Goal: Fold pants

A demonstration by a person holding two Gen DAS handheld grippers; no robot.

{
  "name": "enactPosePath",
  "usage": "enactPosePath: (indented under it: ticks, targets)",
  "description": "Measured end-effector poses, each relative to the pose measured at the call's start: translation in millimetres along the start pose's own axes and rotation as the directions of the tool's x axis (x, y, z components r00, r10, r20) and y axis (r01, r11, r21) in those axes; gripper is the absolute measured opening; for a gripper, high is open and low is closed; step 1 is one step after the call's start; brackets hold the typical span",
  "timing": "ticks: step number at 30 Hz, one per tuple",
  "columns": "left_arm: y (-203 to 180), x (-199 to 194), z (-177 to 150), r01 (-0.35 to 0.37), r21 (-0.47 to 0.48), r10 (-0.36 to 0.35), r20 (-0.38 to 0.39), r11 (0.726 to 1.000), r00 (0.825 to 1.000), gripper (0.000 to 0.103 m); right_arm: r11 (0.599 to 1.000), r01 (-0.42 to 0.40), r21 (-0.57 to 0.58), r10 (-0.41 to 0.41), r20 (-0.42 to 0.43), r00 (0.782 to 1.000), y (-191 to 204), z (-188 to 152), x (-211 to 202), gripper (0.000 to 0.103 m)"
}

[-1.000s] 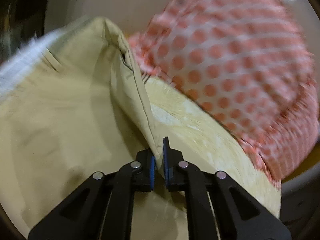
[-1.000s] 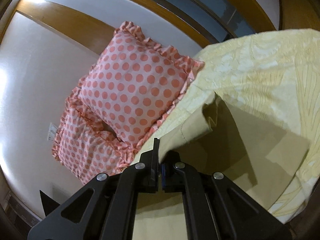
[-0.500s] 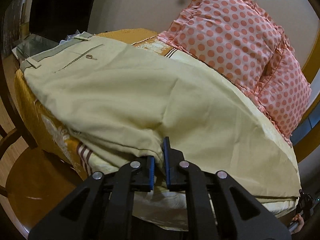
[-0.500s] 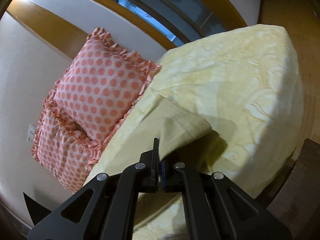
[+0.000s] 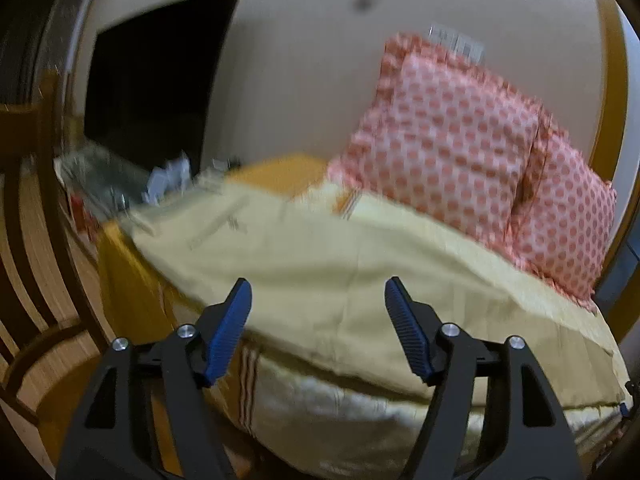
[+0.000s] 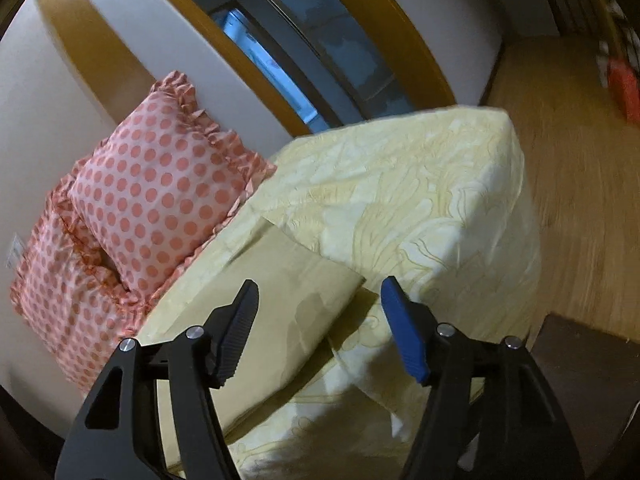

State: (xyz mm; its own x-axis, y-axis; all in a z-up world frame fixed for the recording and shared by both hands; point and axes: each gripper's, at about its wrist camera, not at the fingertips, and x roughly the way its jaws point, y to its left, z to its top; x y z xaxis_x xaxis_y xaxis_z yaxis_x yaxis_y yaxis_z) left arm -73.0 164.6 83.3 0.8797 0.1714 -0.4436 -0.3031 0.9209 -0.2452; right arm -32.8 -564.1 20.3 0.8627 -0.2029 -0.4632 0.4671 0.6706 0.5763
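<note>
Khaki pants (image 5: 320,276) lie spread flat on bed (image 6: 420,200), beside dotted pillows (image 5: 452,140). Cloth light, limp, creases easily. Left gripper (image 5: 318,328) and right gripper (image 6: 320,326) both wide, empty. Take hold at hem corner (image 6: 344,280).

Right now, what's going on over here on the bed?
A person with a gripper in each hand is folding a pair of khaki pants laid out on a yellow bedspread. Neither holds the fabric: the left gripper and the right gripper are both open, hanging above the pants. The waistband end lies toward the far left in the left wrist view, and the leg end lies flat near two polka-dot pillows.
</note>
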Motion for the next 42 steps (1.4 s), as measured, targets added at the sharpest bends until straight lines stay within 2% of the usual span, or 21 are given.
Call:
enactPosePath:
  ticks: [3, 5, 6, 7, 11, 14, 18, 20, 21, 22, 24, 25, 27, 29, 30, 31, 33, 34, 36, 38, 42]
  targets:
    - [-2, 14, 2, 0.017, 0.009, -0.017, -0.025, 1.000, 1.000, 0.080, 0.997, -0.042, -0.061, 0.042, -0.017, 0.999, 17, -14, 4, 0.054]
    - [-2, 31, -1, 0.030, 0.002, -0.030, -0.071, 1.000, 0.997, 0.080, 0.992, -0.097, -0.078, 0.092, -0.059, 0.994, 24, -23, 12, 0.025]
    - [-2, 38, -4, 0.027, 0.001, -0.027, -0.094, 1.000, 0.995, 0.080, 0.991, -0.096, -0.089, 0.092, -0.050, 0.995, 26, -25, 13, 0.020]
    - [-1, 46, -7, 0.024, 0.000, -0.024, -0.117, 1.000, 0.993, 0.080, 0.990, -0.087, -0.111, 0.084, -0.034, 0.996, 27, -26, 14, 0.006]
    - [7, 66, -21, 0.019, -0.007, -0.020, -0.170, 1.000, 0.985, 0.081, 0.973, -0.135, -0.185, 0.136, -0.006, 0.991, 56, -12, 11, 0.003]
    - [4, 66, -27, 0.024, 0.024, -0.020, -0.149, 0.999, 0.989, 0.085, 0.917, -0.266, -0.298, 0.273, -0.021, 0.962, 120, -5, 3, 0.003]
    - [7, 62, -27, 0.026, 0.008, -0.025, -0.123, 1.000, 0.992, 0.086, 0.751, -0.526, -0.399, 0.508, -0.161, 0.846, 227, -34, -7, 0.003]
    - [12, 57, -23, 0.046, -0.039, -0.050, -0.108, 0.998, 0.993, 0.086, 0.624, -0.657, -0.422, 0.591, -0.295, 0.751, 285, -72, -12, 0.003]
    - [15, 54, -20, 0.051, -0.062, -0.057, -0.096, 0.997, 0.994, 0.086, 0.542, -0.726, -0.424, 0.616, -0.386, 0.686, 315, -102, -15, 0.003]
    - [19, 50, -18, 0.045, -0.080, -0.052, -0.081, 0.996, 0.995, 0.086, 0.489, -0.763, -0.423, 0.616, -0.452, 0.645, 334, -124, -16, 0.003]
    - [25, 47, -14, 0.022, -0.087, -0.028, -0.065, 0.996, 0.998, 0.086, 0.390, -0.818, -0.423, 0.557, -0.599, 0.575, 367, -177, -17, 0.003]
    - [31, 45, -13, -0.002, -0.091, -0.004, -0.057, 0.996, 0.998, 0.086, 0.320, -0.841, -0.436, 0.464, -0.702, 0.540, 384, -216, -16, 0.005]
    - [44, 44, -12, -0.036, -0.108, 0.030, -0.059, 0.994, 0.998, 0.086, 0.228, -0.862, -0.453, 0.266, -0.822, 0.503, 396, -276, -16, 0.019]
    - [58, 44, -12, -0.056, -0.134, 0.048, -0.061, 0.989, 0.997, 0.086, 0.200, -0.878, -0.436, 0.219, -0.853, 0.473, 392, -295, -22, 0.046]
    - [67, 44, -12, -0.074, -0.151, 0.066, -0.061, 0.986, 0.996, 0.086, 0.196, -0.886, -0.420, 0.254, -0.851, 0.459, 388, -293, -29, 0.054]
    - [74, 45, -12, -0.085, -0.165, 0.076, -0.061, 0.983, 0.995, 0.086, 0.199, -0.888, -0.414, 0.286, -0.842, 0.457, 387, -287, -32, 0.067]
    - [87, 49, -11, -0.100, -0.203, 0.089, -0.066, 0.974, 0.994, 0.086, 0.228, -0.886, -0.404, 0.380, -0.801, 0.463, 382, -267, -36, 0.071]
    - [93, 51, -11, -0.100, -0.223, 0.087, -0.068, 0.970, 0.994, 0.086, 0.266, -0.875, -0.405, 0.417, -0.770, 0.483, 379, -256, -33, 0.071]
    - [102, 56, -9, -0.105, -0.244, 0.089, -0.074, 0.964, 0.993, 0.086, 0.340, -0.817, -0.467, 0.349, -0.744, 0.570, 378, -256, -14, 0.071]
    - [107, 62, -7, -0.111, -0.250, 0.093, -0.081, 0.962, 0.992, 0.086, 0.360, -0.768, -0.530, 0.207, -0.757, 0.620, 380, -272, 5, 0.069]
    - [115, 72, 0, -0.122, -0.259, 0.102, -0.088, 0.958, 0.991, 0.085, 0.343, -0.766, -0.544, 0.208, -0.751, 0.626, 378, -276, 7, 0.072]
